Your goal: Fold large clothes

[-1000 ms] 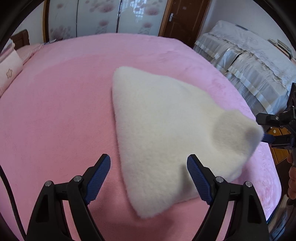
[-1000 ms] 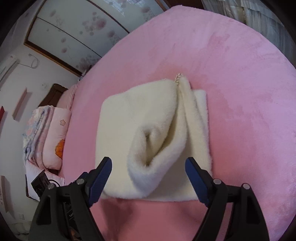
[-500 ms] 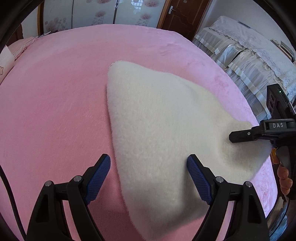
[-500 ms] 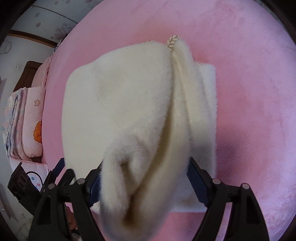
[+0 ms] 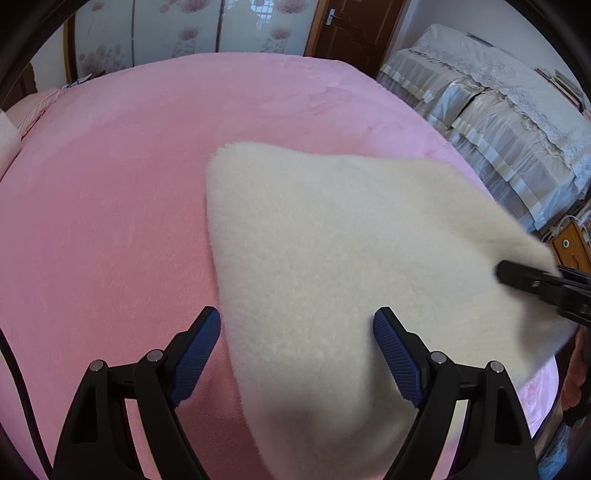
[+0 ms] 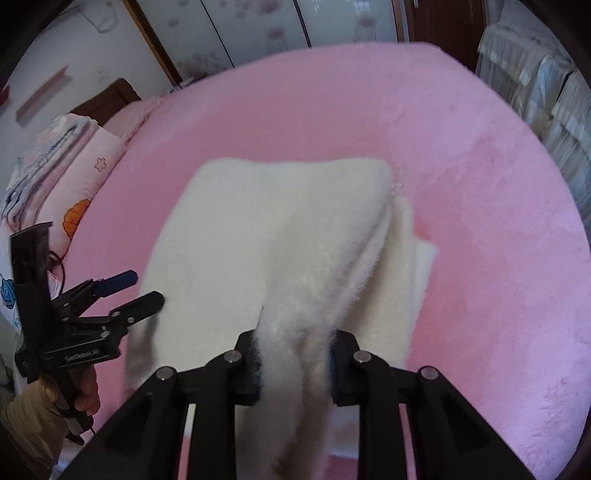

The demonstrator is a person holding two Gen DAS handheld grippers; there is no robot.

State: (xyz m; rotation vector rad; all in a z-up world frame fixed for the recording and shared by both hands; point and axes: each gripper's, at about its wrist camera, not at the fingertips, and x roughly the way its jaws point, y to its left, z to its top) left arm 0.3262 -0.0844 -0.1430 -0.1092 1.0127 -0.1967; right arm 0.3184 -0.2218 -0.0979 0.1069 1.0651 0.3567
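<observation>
Cream fluffy fleece garment [image 6: 280, 236] is lying part-folded on pink plush bed [image 5: 110, 221]. Your right gripper [image 6: 295, 360] fingers have just been closing, now pinching thick bunched fold of it. Your left gripper [image 5: 297, 350] is hovering with fingers spread, grasping nothing. Risks: pile is slippery and bulky, so fold may be slipping out when you're lifting; one-sided pull may be dragging lower layers, skewing stack.

Home bedroom, pink bed [image 5: 147, 166], floral wardrobe doors [image 5: 177, 33], stacked quilts [image 6: 55, 166]
</observation>
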